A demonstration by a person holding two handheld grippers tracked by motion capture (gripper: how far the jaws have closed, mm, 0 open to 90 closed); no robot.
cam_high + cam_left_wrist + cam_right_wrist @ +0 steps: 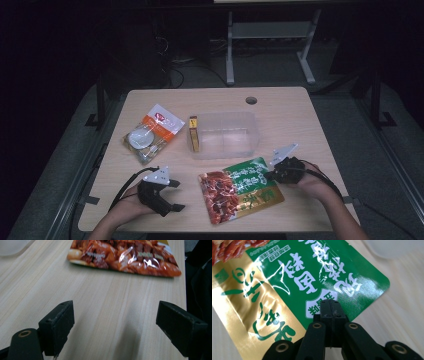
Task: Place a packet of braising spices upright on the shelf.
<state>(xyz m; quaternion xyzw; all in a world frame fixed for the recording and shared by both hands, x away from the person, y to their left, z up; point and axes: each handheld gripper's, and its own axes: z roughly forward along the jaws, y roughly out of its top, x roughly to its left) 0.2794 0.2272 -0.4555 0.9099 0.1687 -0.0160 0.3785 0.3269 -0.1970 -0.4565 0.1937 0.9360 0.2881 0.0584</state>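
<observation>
The right gripper [273, 174] is clenching its jaws over the green snack pouch [241, 188], while the left gripper [172, 195] is hovering released just beside the pouch's red end

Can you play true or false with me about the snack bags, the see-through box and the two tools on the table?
1. The right tool is shut on the edge of the green and gold snack bag. True.
2. The left tool is holding the orange and white packet. False: it is open over bare table, and that packet lies apart, left of the box.
3. The clear plastic box sits behind the green and gold bag. True.
4. The green and gold bag is inside the box. False: it lies flat on the table in front of it.
</observation>
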